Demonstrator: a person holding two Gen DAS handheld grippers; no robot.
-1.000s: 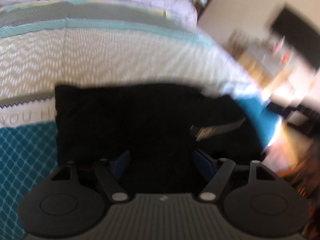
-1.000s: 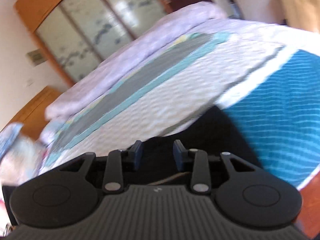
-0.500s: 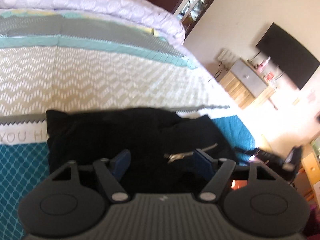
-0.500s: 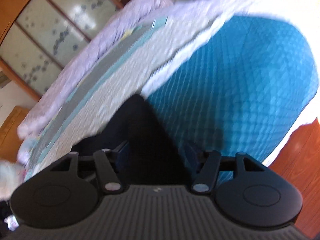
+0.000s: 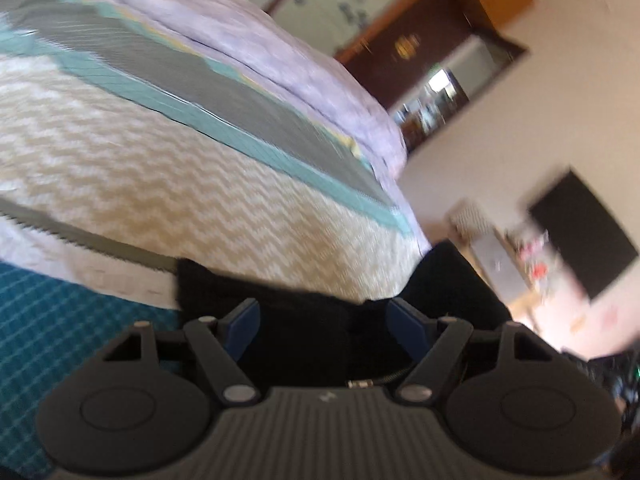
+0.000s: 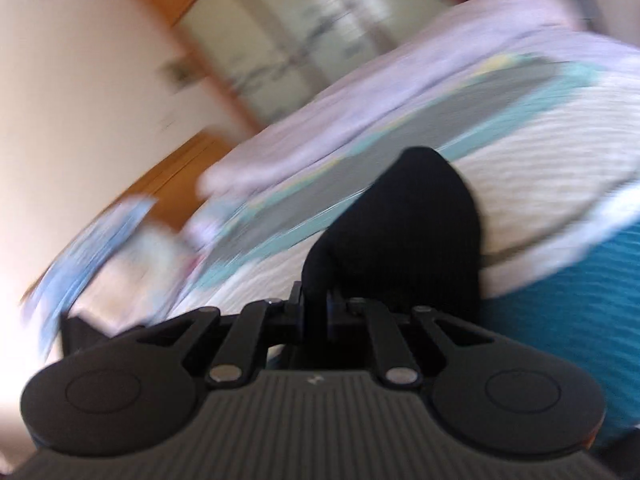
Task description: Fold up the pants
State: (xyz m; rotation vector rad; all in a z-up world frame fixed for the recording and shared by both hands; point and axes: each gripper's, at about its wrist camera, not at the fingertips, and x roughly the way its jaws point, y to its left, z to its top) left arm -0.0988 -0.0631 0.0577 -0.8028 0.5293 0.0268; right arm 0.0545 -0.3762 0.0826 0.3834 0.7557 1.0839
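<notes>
— Left wrist view first: what is shown there?

— The left gripper [image 5: 322, 314], a black two-finger tool with blue pads, is seen with its fingers spread wide apart. Nothing is pinched between them. The black fabric pants [image 5: 304, 320] are spread under and ahead of the gap, lying on the quilted bedspread with cream chevron, grey and teal bands [image 5: 160, 168].

— And where on the bed are the pants placed?

— Near the front edge, where the cream band is met by the deep teal patterned panel [image 5: 60, 320]. A raised hump of the dark cloth is seen at the right, by the bed's corner. A dark zip pull is glimpsed just above the gripper body, though it is blurred.

— What is shown from the right wrist view?

— The right gripper [image 6: 315, 306] is closed tight on a fold of the pants [image 6: 408, 232]; a thin edge of cloth is clamped between the pads, and the rest is held up in a rounded flap in front of the camera, above the bedspread [image 6: 540, 152].

— Is anything else to be made out?

— A pale lilac duvet [image 5: 280, 40] is laid along the far side of the bed. A wooden-framed wardrobe with frosted panels [image 6: 312, 32] is seen behind it, and a dark flat screen [image 5: 584, 236] on the wall at the right. Both views are heavily smeared.
</notes>
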